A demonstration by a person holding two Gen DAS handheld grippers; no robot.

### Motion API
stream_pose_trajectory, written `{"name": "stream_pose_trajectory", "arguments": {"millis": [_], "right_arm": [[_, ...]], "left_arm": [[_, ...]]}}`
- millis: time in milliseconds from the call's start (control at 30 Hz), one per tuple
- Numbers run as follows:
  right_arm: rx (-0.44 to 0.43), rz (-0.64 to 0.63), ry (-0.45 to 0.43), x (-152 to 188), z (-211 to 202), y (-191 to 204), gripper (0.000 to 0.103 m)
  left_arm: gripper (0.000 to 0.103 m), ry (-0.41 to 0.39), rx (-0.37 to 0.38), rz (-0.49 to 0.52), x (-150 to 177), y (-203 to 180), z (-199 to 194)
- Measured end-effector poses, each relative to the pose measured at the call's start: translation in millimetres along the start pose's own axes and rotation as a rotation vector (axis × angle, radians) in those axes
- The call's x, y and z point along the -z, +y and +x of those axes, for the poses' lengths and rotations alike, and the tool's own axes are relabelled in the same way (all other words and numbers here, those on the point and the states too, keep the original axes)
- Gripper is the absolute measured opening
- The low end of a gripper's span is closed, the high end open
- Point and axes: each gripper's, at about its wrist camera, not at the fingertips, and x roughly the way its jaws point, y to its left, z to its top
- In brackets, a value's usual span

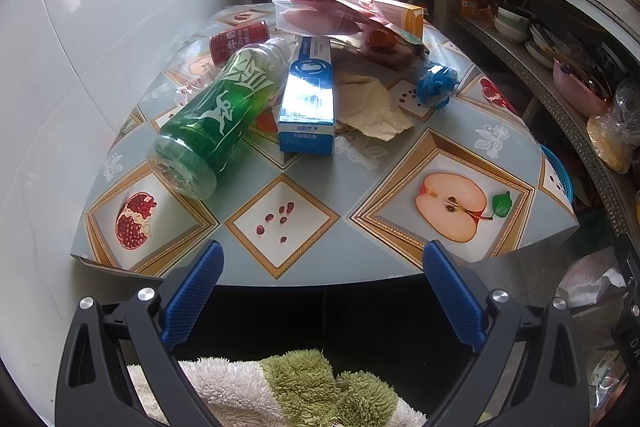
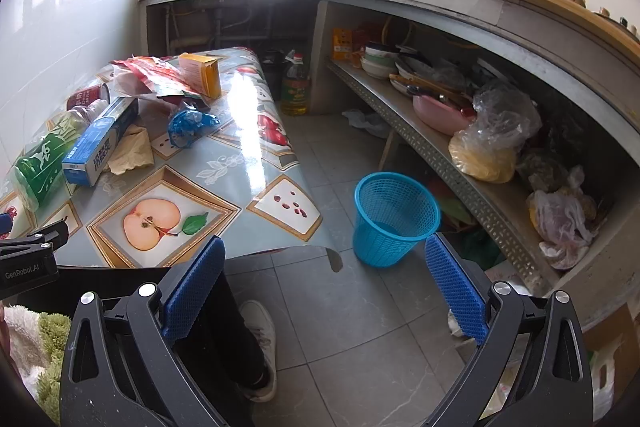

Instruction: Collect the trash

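Observation:
Trash lies on the fruit-print table (image 1: 360, 255): a green plastic bottle (image 1: 208, 119) on its side, a blue and white box (image 1: 308, 95), a red can (image 1: 238, 41), a beige crumpled paper (image 1: 372, 107), a blue crumpled bag (image 1: 436, 83), red wrappers (image 1: 344, 15) and an orange box (image 1: 404, 15). My left gripper (image 1: 322, 263) is open at the table's near edge, with nothing between its fingers. My right gripper (image 2: 326, 259) is open above the floor, right of the table (image 2: 224, 163). The blue mesh bin (image 2: 394, 215) stands on the floor beyond the right gripper.
A concrete counter with a lower shelf (image 2: 440, 147) of bowls and plastic bags runs along the right. An oil bottle (image 2: 295, 87) stands on the floor behind the table. A person's leg and white shoe (image 2: 260, 343) are beneath the right gripper. A white tiled wall (image 1: 80, 47) borders the left.

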Motion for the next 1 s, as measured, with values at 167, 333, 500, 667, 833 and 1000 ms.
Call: {"name": "stream_pose_trajectory", "arguments": {"millis": [167,333,500,667,833,1000], "right_arm": [[0.010,0.009,0.001,-2,-1,-3,0.096],[0.034,0.009,-0.007,-9,1,-1,0.096],[0.045,0.017,0.007,-18,10,6,0.096],[0.050,0.016,-0.005,-38,13,15,0.096],[0.034,0.039,-0.024,-62,19,23,0.096],[0.002,0.047,-0.030,-83,29,37,0.096]], "left_arm": [[0.098,0.021,0.007,-0.003,-2,1,6],[0.098,0.037,0.019,-0.005,-7,2,13],[0.098,0.036,0.026,-0.019,-20,7,21],[0.098,-0.053,0.028,-0.012,-43,11,15],[0.098,-0.147,0.000,0.035,-76,17,10],[0.098,-0.174,-0.028,-0.033,-111,43,17]]}}
